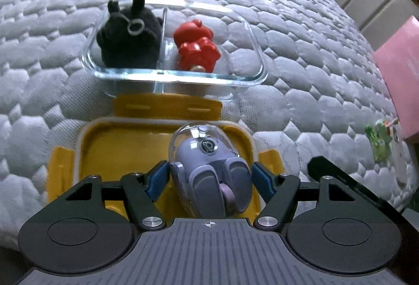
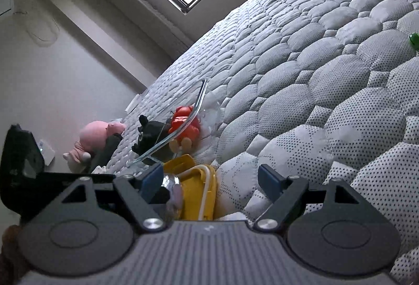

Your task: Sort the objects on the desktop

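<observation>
Clear plastic dome over a lilac-grey body: that's the capsule figure point(image 1: 209, 167) the left gripper point(image 1: 210, 177) has clamped between its blue pads point(image 1: 157, 179), jaws about half closed and pressing on both sides. It's hanging right over the yellow lid point(image 1: 125, 154), which lies upside down on the quilted mattress point(image 1: 288, 31), so my guess is the lid's doubling as a sorting spot, or the toy just got picked up off it.

Just past the lid's far edge sits the glass container point(image 1: 255, 54) with a divider. The black plush point(image 1: 128, 36) is in the left compartment and the red figure point(image 1: 195, 49) in the right one, which still has room, so that's probably where the capsule goes.

The right gripper point(image 2: 209, 179) is wide open and holding nothing. It sits low at the lid's right edge, maybe to steady it. A green toy point(image 1: 381, 137) waits near the mattress's right edge, next to a pink box point(image 1: 400, 70).
</observation>
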